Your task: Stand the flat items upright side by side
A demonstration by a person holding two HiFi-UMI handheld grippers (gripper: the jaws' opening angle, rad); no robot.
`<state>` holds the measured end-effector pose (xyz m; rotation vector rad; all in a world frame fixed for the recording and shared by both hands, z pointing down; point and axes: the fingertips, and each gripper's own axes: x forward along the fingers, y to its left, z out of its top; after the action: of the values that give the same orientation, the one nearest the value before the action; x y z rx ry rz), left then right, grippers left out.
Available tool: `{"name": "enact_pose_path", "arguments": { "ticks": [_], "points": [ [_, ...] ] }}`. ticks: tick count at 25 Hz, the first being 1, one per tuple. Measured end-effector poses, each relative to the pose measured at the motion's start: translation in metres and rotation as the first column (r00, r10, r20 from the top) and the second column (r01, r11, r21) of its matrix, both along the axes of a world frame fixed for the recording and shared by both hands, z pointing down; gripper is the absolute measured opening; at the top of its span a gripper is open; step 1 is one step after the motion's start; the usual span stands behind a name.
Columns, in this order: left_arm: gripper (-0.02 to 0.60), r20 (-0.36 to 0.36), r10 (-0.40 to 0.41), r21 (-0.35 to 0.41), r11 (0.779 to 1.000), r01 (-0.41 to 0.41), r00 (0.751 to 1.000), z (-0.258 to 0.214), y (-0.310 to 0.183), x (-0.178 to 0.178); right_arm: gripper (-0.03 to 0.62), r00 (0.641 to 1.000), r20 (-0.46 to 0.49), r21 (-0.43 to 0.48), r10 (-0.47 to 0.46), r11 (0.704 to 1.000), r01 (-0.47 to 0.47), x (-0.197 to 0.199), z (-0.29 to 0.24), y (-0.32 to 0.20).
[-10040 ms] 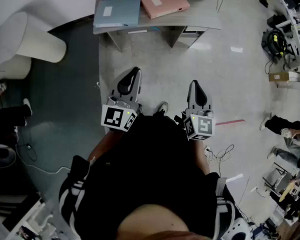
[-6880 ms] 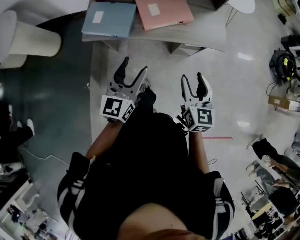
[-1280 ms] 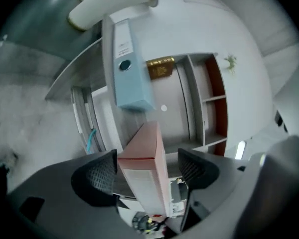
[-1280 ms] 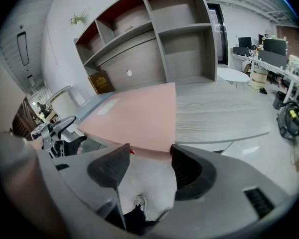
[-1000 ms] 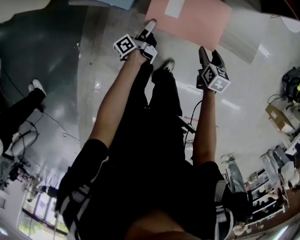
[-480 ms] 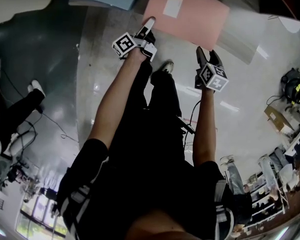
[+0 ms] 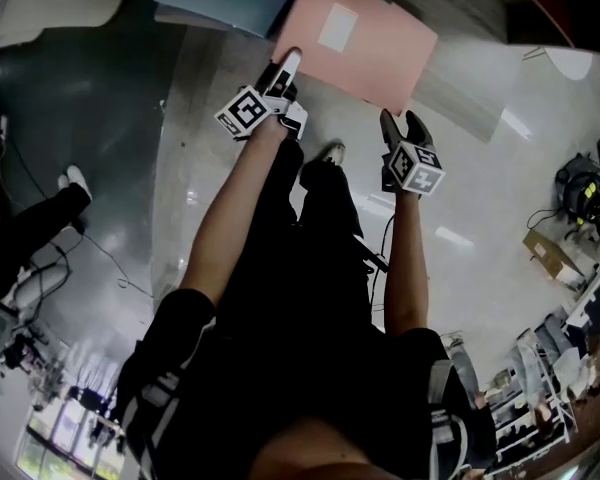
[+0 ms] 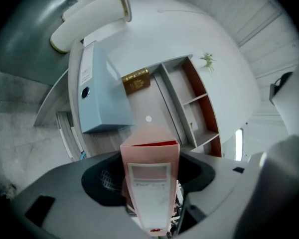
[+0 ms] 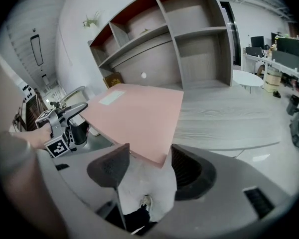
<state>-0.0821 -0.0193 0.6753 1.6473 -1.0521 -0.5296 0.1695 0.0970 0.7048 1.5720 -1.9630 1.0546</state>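
Head view: we're gripping the flat pink cardboard file box [image 7: 355, 38] by its near edge w/ left claw [image 7: 283, 66]; right claw [image 7: 400, 120] is hovering at its near corner.
Left gripper view: jaws, just been closing, are clamping the box's spine; light-blue file box [image 8: 102, 103] is lying behind on grey wood surface [image 8: 139, 103].
Right gripper view: jaws are standing apart, tilted box's corner between them.

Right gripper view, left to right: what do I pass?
Left gripper, whose jaws have just been closing on the folder's edge → pink folder → white round table → large monitor.
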Motion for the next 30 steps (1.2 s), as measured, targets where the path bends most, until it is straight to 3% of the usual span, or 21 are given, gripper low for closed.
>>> {"name": "enact_pose_path", "arguments": {
  "ticks": [3, 7, 12, 14, 18, 25, 27, 30],
  "points": [
    [0.298, 0.086, -0.008, 0.064, 0.998, 0.002, 0.996, -0.028, -0.001, 0.002, 0.259, 1.0, 0.018, 0.045, 0.022, 0.999, -0.023, 0.002, -0.022, 0.0],
    [0.298, 0.217, -0.019, 0.144, 0.99, -0.012, 0.976, -0.071, 0.007, 0.011, 0.157, 0.996, 0.04, 0.125, 0.076, 0.989, -0.08, 0.013, -0.067, 0.005],
    [0.298, 0.397, -0.051, 0.261, 0.964, -0.06, 0.916, -0.129, 0.021, 0.033, 0.054, 0.993, 0.045, 0.237, 0.108, 0.965, -0.116, 0.034, -0.132, 0.019],
    [0.298, 0.471, -0.054, 0.292, 0.952, -0.098, 0.88, -0.147, 0.028, 0.044, 0.043, 0.992, 0.042, 0.27, 0.119, 0.955, -0.126, 0.041, -0.154, 0.027],
    [0.296, 0.623, -0.072, 0.333, 0.926, -0.18, 0.779, -0.174, 0.041, 0.069, 0.032, 0.99, 0.017, 0.315, 0.142, 0.939, -0.14, 0.055, -0.189, 0.042],
    [0.296, 0.792, -0.103, 0.335, 0.897, -0.288, 0.602, -0.181, 0.051, 0.105, 0.025, 0.988, -0.006, 0.351, 0.152, 0.926, -0.14, 0.062, -0.215, 0.054],
    [0.296, 0.814, -0.102, 0.325, 0.895, -0.304, 0.572, -0.176, 0.051, 0.113, 0.025, 0.989, 0.008, 0.37, 0.147, 0.919, -0.14, 0.059, -0.217, 0.055],
    [0.296, 0.827, -0.099, 0.311, 0.901, -0.303, 0.554, -0.18, 0.051, 0.126, 0.025, 0.991, 0.012, 0.401, 0.136, 0.907, -0.129, 0.062, -0.228, 0.056]
  ]
}}
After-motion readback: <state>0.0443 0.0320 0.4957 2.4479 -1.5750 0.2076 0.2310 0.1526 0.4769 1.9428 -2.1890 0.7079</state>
